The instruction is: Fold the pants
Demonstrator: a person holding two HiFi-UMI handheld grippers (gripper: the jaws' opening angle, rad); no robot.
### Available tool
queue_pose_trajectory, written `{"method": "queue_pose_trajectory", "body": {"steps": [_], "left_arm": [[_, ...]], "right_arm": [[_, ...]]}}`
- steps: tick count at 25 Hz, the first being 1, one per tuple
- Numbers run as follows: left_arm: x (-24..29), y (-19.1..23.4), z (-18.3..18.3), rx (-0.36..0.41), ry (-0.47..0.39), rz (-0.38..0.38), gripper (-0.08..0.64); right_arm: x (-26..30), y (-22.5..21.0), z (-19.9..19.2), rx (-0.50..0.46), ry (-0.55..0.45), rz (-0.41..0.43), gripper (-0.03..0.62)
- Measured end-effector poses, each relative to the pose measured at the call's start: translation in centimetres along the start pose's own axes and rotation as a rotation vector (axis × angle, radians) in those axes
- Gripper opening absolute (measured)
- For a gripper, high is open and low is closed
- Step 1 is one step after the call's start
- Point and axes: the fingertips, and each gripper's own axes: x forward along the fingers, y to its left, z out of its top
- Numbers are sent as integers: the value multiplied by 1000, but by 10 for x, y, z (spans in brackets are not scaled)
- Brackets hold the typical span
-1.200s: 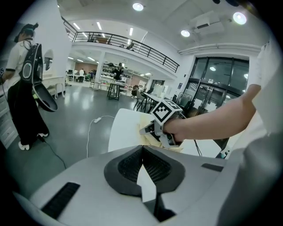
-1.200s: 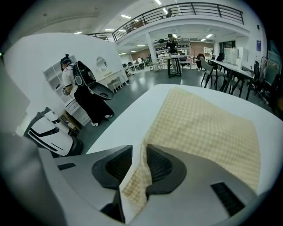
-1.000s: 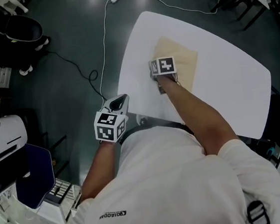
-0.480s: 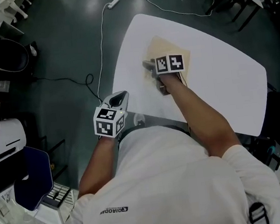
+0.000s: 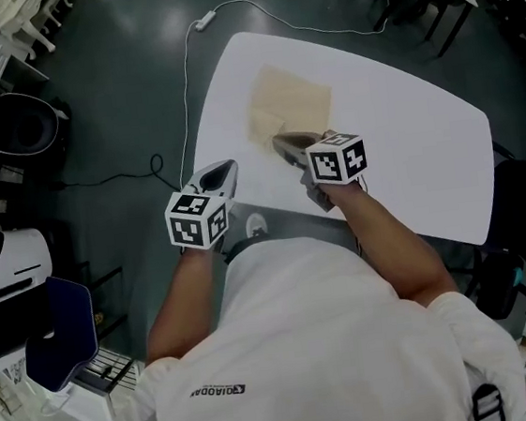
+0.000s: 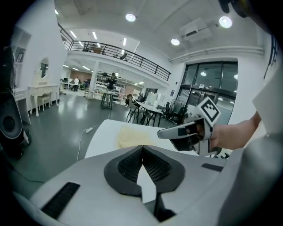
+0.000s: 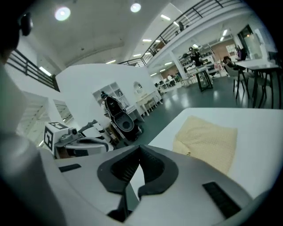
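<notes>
One pair of cream pants point(image 5: 291, 105) lies on the white worktop point(image 5: 415, 140) as a flat, squared rectangle, with nothing touching it. The right gripper point(image 5: 283, 141), low over the pants a second ago, has risen and drawn back to just past their near edge. Its jaws have just been closing and now meet on nothing. The left gripper point(image 5: 224, 170) (also closed and empty) hangs well to the left of the pants. The fold looks finished, judging by the withdrawal.
</notes>
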Motion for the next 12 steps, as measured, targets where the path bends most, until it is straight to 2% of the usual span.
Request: {"method": "queue_pose_trajectory", "body": {"steps": [4, 6, 10, 12], "left_arm": [[-14, -36, 1, -34, -27, -8, 28], [-23, -56, 1, -29, -35, -3, 28], [-42, -83, -13, -8, -26, 21, 28], [-51, -92, -28, -8, -9, 28, 28]], "right_arm": [[-61, 17, -19, -121, -35, -15, 18], [-90, 20, -26, -142, -65, -14, 19], [-135, 40, -37, -61, -175, 79, 19], [-150, 47, -45, -36, -220, 86, 18]]}}
